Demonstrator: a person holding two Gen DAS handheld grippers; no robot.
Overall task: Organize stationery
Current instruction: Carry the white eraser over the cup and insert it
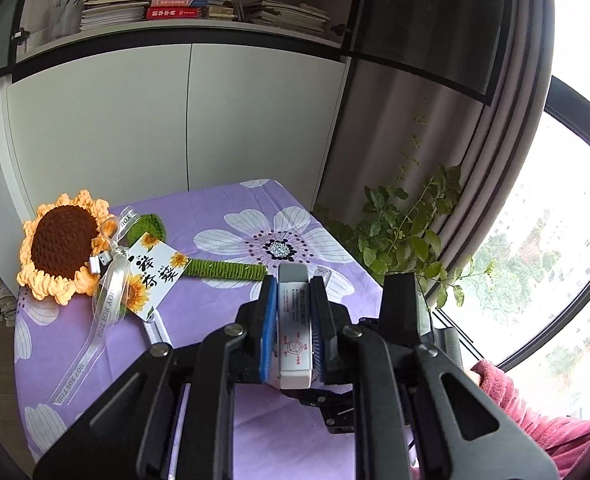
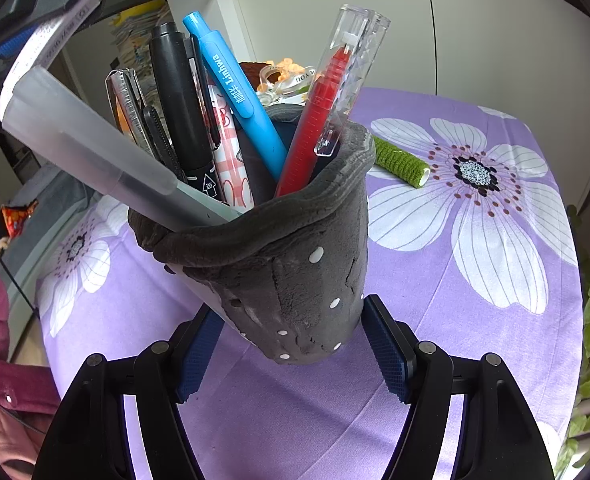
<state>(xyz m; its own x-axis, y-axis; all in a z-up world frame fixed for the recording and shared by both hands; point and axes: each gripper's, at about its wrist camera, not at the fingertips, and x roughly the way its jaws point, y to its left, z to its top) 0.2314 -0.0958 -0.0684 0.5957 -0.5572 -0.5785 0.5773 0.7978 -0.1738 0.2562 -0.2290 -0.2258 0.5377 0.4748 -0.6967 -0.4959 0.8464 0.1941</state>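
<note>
We have the white eraser [image 1: 294, 320] clamped in our left hand-held gripper [image 1: 294, 280], lifted above the counter [image 1: 223, 208]. The right hand-held gripper [image 2: 287, 340] squeezes the grey pouch [image 2: 295, 280], already full of pens [image 2: 235, 92]; only the eraser seems left.

Both grippers [image 1: 294, 320] [image 2: 291, 354] clamped — angled down

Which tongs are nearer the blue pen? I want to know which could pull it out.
Right. The right tongs grip the grey pouch holding the blue pen. The left tongs, clamping an eraser, show at the right view's upper left, apart from the pens.
</note>
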